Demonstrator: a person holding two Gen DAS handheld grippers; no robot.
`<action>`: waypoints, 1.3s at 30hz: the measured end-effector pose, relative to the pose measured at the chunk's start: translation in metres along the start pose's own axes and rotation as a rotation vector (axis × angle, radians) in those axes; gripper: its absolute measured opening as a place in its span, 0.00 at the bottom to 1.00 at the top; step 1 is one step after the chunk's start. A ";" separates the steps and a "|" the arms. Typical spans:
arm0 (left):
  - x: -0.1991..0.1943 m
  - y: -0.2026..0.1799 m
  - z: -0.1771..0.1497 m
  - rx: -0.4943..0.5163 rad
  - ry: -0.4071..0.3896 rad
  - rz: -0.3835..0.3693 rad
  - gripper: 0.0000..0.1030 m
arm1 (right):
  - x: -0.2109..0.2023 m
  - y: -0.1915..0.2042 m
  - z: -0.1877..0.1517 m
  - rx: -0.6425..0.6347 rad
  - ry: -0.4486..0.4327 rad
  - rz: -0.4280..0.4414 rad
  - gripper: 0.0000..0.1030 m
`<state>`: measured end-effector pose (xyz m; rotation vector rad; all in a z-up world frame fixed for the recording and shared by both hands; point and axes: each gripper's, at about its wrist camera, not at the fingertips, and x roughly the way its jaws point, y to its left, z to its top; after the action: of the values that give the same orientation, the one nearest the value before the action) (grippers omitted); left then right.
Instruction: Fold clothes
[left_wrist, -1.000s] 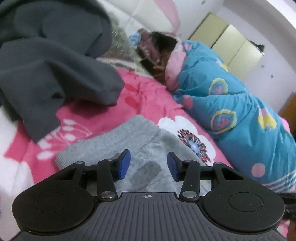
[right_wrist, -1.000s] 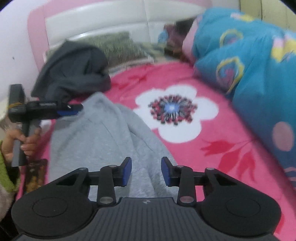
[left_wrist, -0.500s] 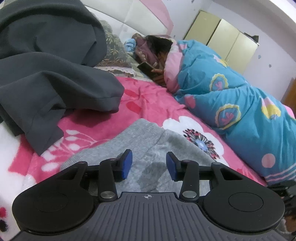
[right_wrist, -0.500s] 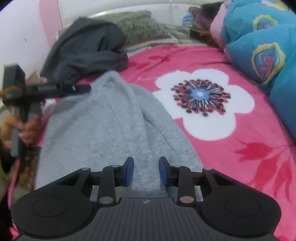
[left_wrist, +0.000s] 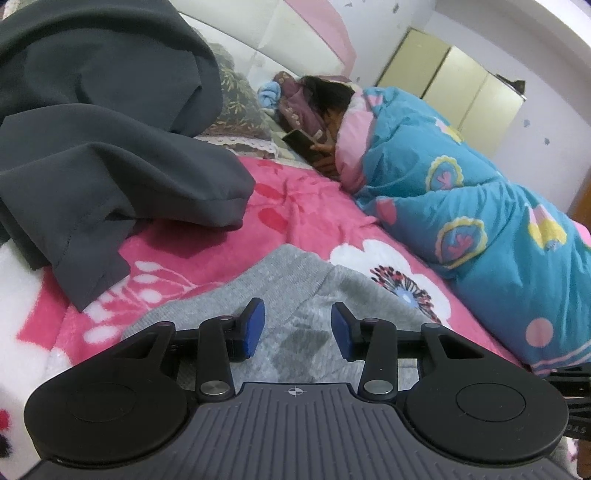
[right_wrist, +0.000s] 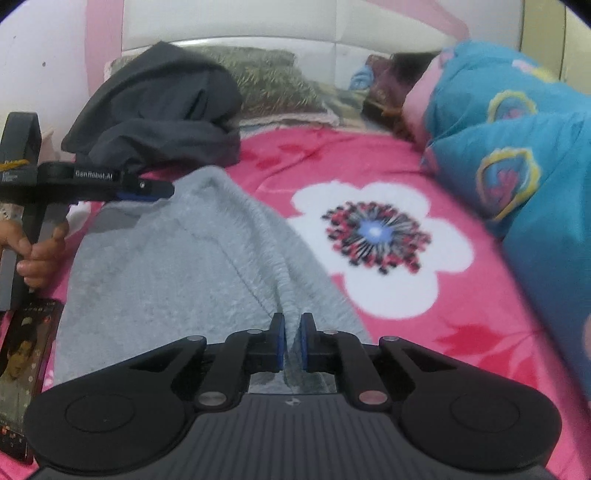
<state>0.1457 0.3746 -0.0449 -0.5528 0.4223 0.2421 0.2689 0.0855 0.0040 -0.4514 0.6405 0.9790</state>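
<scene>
A: At far left a hand (right_wrist: 37, 254) holds the left gripper (left_wrist: 297, 326) over the near end of a grey garment (right_wrist: 177, 266), which lies flat on a pink flowered bedspread (right_wrist: 461, 325). Is it gripping?

B: No, its jaws stand apart, nothing pinched, the grey cloth below them. A dark grey garment (left_wrist: 110, 155) is heaped beyond, against a pillow (right_wrist: 273, 85)

A: And the middle?

B: The right gripper (right_wrist: 291, 339) has just closed on a raised fold of the grey garment, cloth pinched between its blue pads (right_wrist: 281, 341)

A: To the right?

B: A person (left_wrist: 332, 107) lies under a blue quilt (left_wrist: 480, 221), a phone (left_wrist: 300, 141) in hand
</scene>
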 end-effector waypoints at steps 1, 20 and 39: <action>0.000 -0.001 0.001 -0.001 -0.001 0.004 0.40 | -0.003 -0.001 0.003 -0.002 -0.008 -0.013 0.07; 0.013 -0.016 0.002 0.075 0.007 0.071 0.40 | 0.026 -0.026 -0.011 -0.031 0.034 -0.111 0.34; 0.008 0.033 0.015 -0.205 -0.019 0.005 0.42 | 0.127 -0.010 0.069 0.223 0.033 0.113 0.21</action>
<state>0.1463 0.4115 -0.0520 -0.7495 0.3826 0.2975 0.3484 0.2012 -0.0306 -0.2363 0.8024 0.9947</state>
